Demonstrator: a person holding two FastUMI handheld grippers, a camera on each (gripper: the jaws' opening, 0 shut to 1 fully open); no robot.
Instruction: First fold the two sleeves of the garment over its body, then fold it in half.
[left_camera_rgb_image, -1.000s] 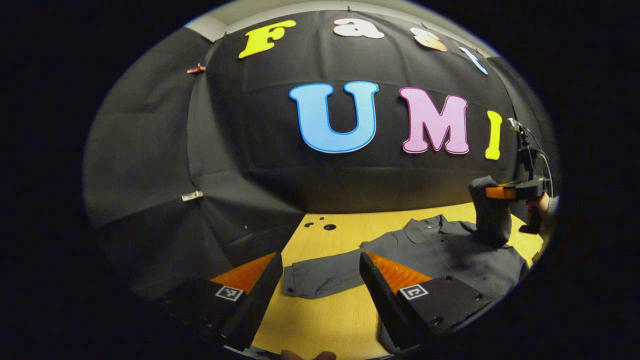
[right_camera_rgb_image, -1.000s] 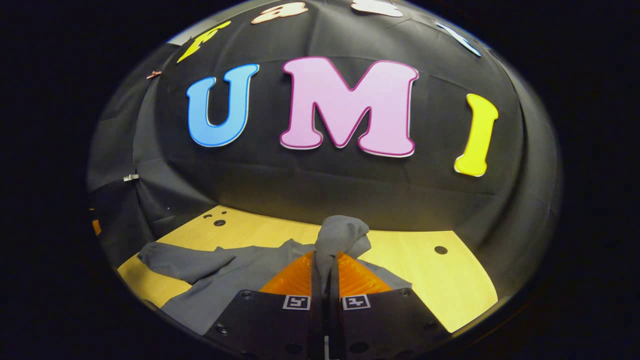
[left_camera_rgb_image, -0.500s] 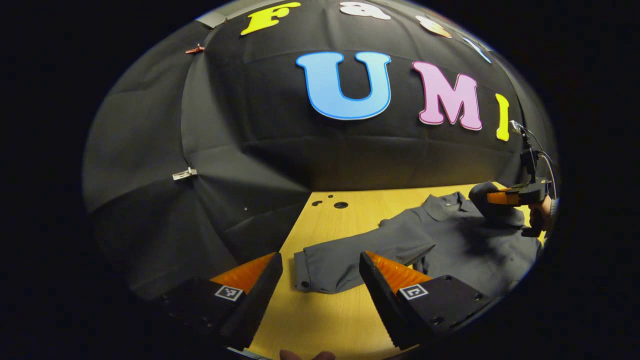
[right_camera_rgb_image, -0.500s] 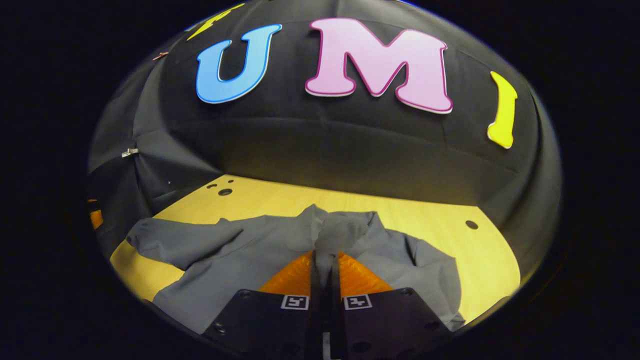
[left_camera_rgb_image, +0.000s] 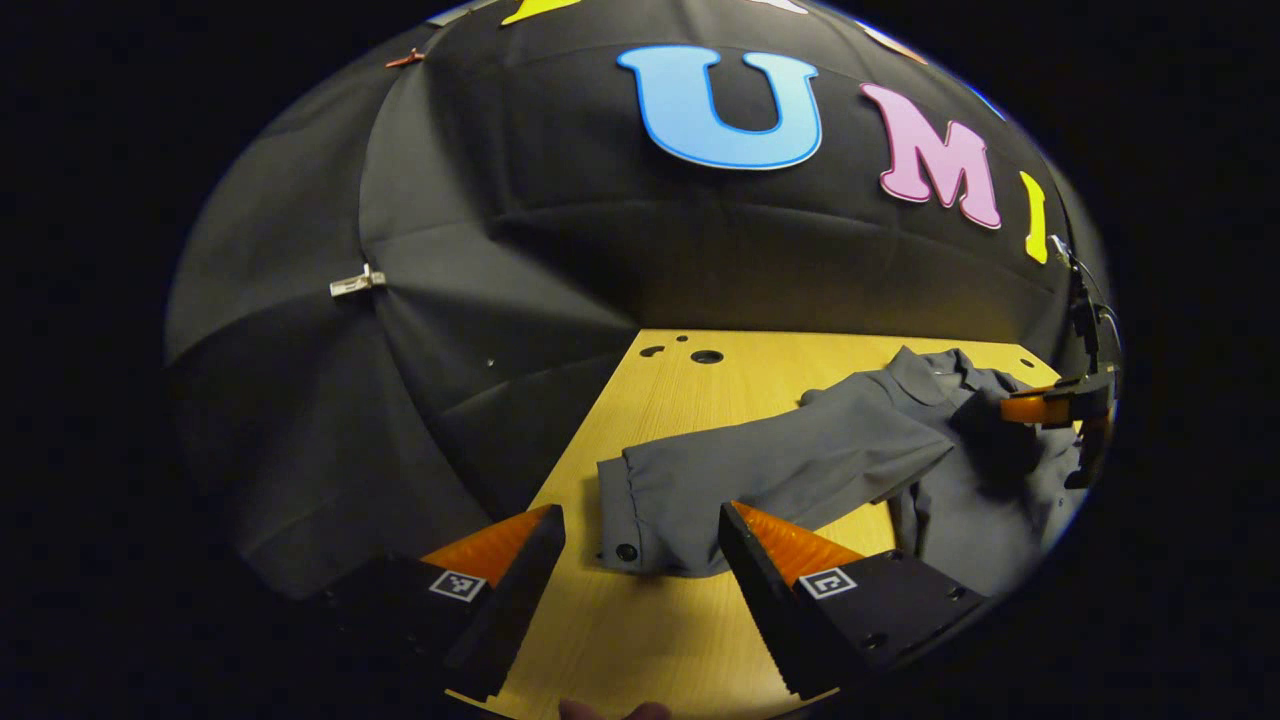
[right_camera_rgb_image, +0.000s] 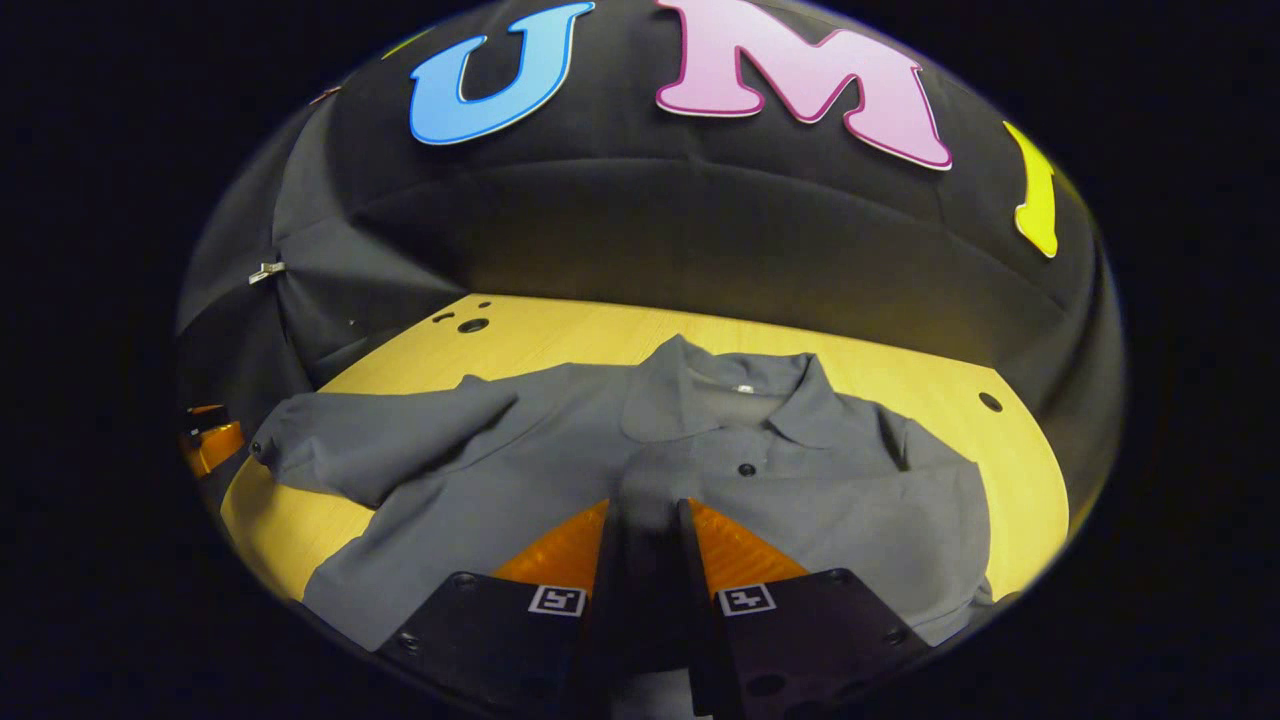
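A wooden table (right_camera_rgb_image: 900, 375) carries a grey shirt (right_camera_rgb_image: 520, 460) spread collar-up toward the black cloth wall, one sleeve (left_camera_rgb_image: 760, 475) stretched out flat to the side and the other (right_camera_rgb_image: 660, 480) folded in over the chest. The left gripper (left_camera_rgb_image: 640, 545) hangs spread wide just above the outstretched sleeve's cuff, touching nothing. The right gripper (right_camera_rgb_image: 645, 525) sits low over the shirt's front with its fingers nearly together around the folded sleeve's end, though whether both press on the cloth is hard to tell in the dim light.
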